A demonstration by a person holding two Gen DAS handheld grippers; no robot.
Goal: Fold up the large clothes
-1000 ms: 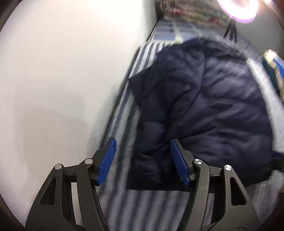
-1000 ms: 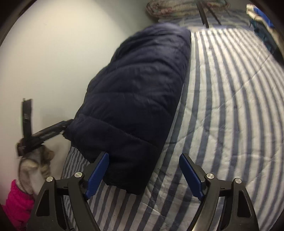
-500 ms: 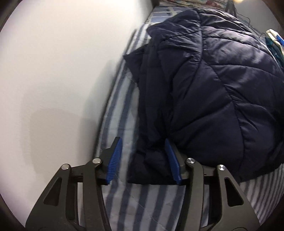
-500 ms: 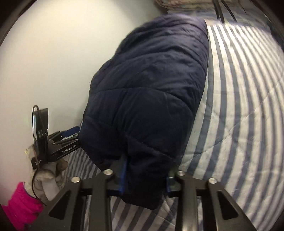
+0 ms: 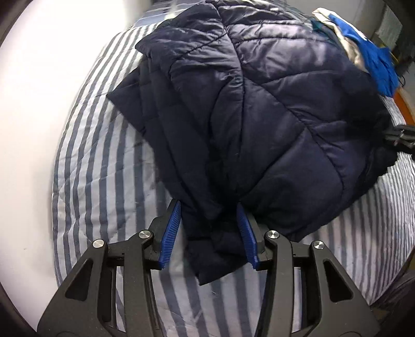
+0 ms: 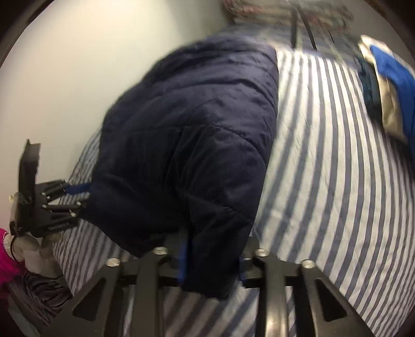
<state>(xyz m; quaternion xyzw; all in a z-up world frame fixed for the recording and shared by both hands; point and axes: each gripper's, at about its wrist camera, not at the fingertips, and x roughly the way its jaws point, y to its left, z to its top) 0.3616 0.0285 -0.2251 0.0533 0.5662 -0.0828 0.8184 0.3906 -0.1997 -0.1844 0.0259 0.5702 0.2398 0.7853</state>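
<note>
A navy quilted puffer jacket [image 5: 259, 109] lies bunched on a blue-and-white striped bed [image 5: 103, 181]. My left gripper [image 5: 208, 233] is shut on the jacket's near hem, with the fabric pinched between its blue pads [image 5: 170, 230]. The jacket also shows in the right wrist view [image 6: 186, 145]. My right gripper [image 6: 211, 261] is shut on another corner of the hem there. The left gripper [image 6: 75, 194] shows at the jacket's left edge in the right wrist view.
A white wall [image 5: 39, 77] runs along the bed's left side. A pile of blue and beige clothes [image 6: 389, 90] lies on the bed's right side. Folded bedding [image 6: 285, 13] and dark tripod legs [image 6: 301, 28] stand at the far end.
Both grippers went from open beside the hem to shut on it. The jacket is now pulled up and away from the wall.
</note>
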